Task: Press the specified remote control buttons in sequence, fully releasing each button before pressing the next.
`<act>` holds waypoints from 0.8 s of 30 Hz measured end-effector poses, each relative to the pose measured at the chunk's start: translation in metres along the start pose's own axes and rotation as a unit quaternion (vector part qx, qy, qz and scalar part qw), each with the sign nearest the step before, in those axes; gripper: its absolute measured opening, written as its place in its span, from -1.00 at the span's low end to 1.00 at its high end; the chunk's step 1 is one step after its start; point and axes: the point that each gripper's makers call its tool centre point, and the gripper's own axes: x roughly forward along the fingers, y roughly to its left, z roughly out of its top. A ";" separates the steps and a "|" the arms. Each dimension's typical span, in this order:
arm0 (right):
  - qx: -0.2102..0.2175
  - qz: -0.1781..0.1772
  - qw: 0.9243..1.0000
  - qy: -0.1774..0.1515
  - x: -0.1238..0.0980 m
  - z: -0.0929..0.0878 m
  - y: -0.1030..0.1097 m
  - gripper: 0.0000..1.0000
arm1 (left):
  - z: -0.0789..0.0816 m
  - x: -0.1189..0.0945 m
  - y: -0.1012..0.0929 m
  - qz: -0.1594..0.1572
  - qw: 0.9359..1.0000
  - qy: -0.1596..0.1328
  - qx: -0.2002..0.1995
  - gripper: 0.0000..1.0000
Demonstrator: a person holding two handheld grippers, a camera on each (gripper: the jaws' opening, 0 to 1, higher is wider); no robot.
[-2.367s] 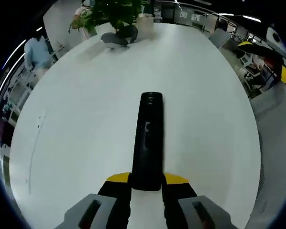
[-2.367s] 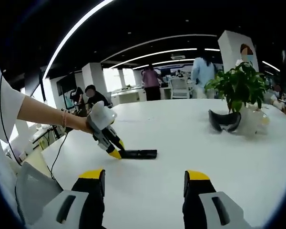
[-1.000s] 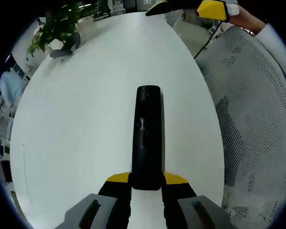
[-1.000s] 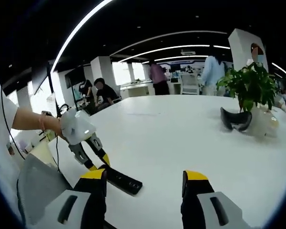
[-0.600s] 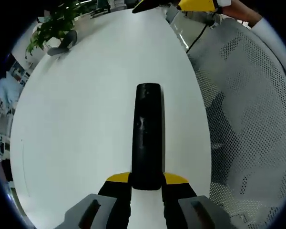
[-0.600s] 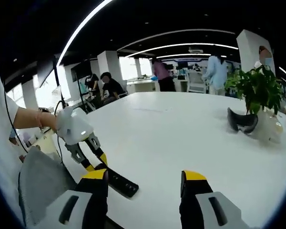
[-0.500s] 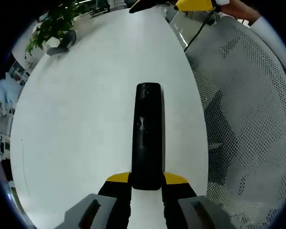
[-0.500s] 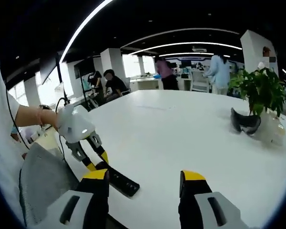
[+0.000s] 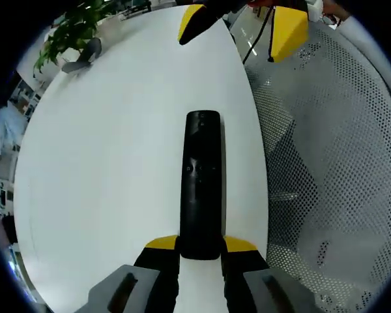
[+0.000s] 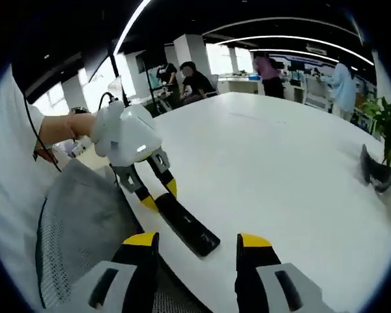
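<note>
While the remote is held: the left claw (image 9: 201, 251) clamps the near end of the long black plastic remote control (image 9: 201, 176), whose far end reaches out over the white oval surface (image 9: 117, 150) close to its edge, where a grey mesh chair (image 9: 339, 163) stands.
Right claw: the right claw (image 10: 197, 242), jaws apart and holding nothing, hangs just short of the remote's free end; in the left gripper view its yellow tips (image 9: 194, 19) show beyond the remote's far end.
Step in hand: judged to be the approach for a button press, no contact made yet.
Doing it well: one yellow tip should come down square on the chosen button near the remote's middle, where small pale markings show; which button cannot be read.
Support: the left claw should hold the remote level and firm so the press does not tip it.
Release: the tip should lift clear before the next press.
Risk: the remote sits near the surface edge, so a sideways push could slide it off.
</note>
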 end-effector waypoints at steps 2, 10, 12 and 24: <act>-0.002 -0.004 1.000 0.022 0.005 -0.007 -0.006 -0.22 | -0.001 0.000 0.001 -0.002 1.000 -0.006 0.002 -0.52; -0.022 0.027 0.998 0.053 0.020 -0.004 -0.011 -0.84 | 0.000 0.001 0.002 0.000 1.000 -0.009 -0.003 -0.52; -0.026 0.029 0.998 0.058 0.023 -0.003 -0.013 -0.88 | 0.000 0.001 0.001 -0.002 1.000 -0.011 -0.003 -0.52; -0.080 0.055 0.989 0.116 0.036 -0.015 -0.014 -1.00 | -0.001 0.001 0.000 0.004 0.999 -0.030 -0.016 -0.52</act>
